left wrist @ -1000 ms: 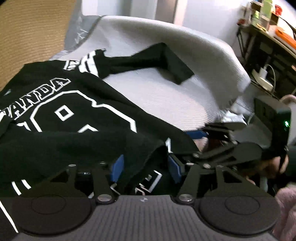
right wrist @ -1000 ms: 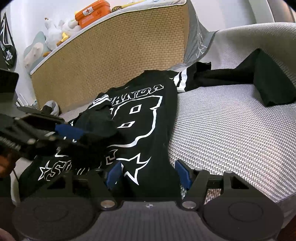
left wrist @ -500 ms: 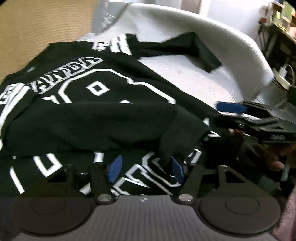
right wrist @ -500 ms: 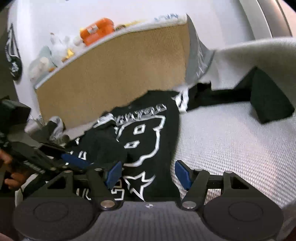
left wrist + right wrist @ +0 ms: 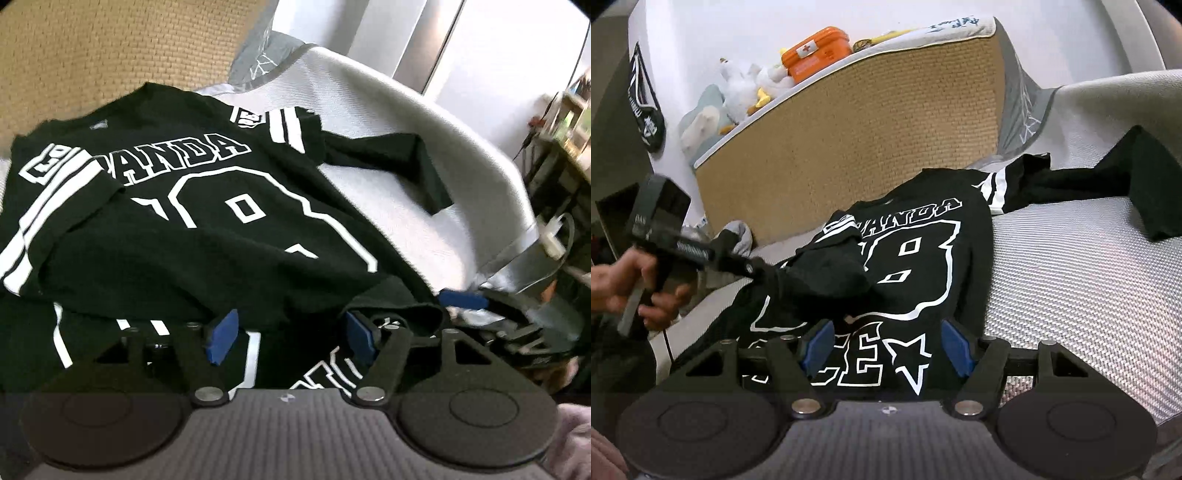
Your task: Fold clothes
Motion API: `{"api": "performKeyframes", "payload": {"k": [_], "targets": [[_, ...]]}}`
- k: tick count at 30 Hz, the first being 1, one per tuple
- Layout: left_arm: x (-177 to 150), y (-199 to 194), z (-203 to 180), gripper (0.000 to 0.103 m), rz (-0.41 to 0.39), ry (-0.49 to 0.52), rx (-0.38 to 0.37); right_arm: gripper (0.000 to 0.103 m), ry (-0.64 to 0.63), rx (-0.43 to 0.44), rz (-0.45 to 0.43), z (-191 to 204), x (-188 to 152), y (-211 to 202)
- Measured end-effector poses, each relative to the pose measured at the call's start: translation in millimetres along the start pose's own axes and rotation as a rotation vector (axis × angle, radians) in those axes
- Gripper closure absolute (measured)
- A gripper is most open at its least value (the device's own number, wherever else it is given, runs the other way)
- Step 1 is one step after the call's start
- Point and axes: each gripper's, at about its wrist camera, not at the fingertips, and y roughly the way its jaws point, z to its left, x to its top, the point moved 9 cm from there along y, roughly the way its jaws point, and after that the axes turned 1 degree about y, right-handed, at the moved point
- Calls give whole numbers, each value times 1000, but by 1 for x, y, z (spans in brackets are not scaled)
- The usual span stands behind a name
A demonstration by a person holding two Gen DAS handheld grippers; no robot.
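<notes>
We see a pale grey woven-textured bed cover (image 5: 1089,295). On it lies a black jersey with white lettering (image 5: 923,266), one sleeve stretched sideways.

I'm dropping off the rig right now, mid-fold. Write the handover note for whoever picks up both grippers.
Left gripper: open, low over the black jersey, holding nothing.
Right gripper: open, at the jersey's near hem, holding nothing.
Jersey lies print-up on the grey cushion.
Done: one sleeve is folded in across the number print.
Left: the far sleeve lies stretched out on the cushion; fold it in, then fold the body.
</notes>
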Motion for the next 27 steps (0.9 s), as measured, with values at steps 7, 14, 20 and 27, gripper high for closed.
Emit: {"api": "performKeyframes", "payload": {"k": [7, 14, 20, 27], "targets": [[0, 10, 13, 28, 14, -76, 45, 34, -57, 14, 3, 15, -2, 0], [1, 20, 26, 30, 27, -152, 89, 36, -158, -1, 33, 38, -5, 10], [2, 37, 35, 30, -16, -335, 54, 45, 28, 84, 121, 32, -19, 17], [3, 42, 66, 31, -125, -630, 36, 46, 197, 58, 127, 12, -18, 32]]}}
